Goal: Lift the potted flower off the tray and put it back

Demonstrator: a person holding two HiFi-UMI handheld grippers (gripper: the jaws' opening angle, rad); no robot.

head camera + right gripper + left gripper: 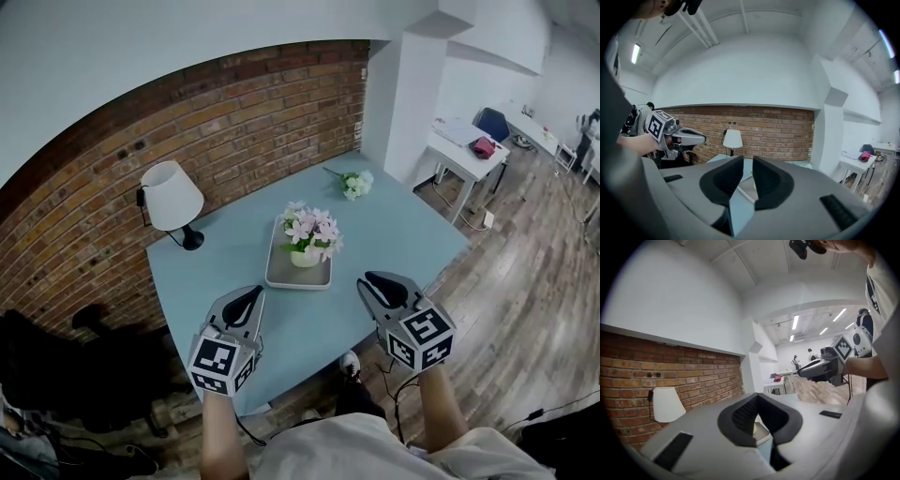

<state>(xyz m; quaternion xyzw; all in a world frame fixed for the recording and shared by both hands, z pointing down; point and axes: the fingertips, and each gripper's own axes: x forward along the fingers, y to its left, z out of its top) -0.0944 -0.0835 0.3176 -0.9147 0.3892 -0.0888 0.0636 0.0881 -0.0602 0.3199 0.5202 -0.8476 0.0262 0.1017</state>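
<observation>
Potted flower [309,239] stood upright in the tray [281,275] at the middle of the table [403,234]. Left hand-held gripper [251,298]: jaws closed tip to tip, empty. Right hand-held gripper [373,279]: jaws a narrow slit apart, likewise empty (neither touched anything, and both hung near the table's front edge). Probable hazard: approaching with jaws this narrow would butt the pot rather than straddle it, tipping it or sliding the tray; a high grasp would crush the blossoms.
</observation>
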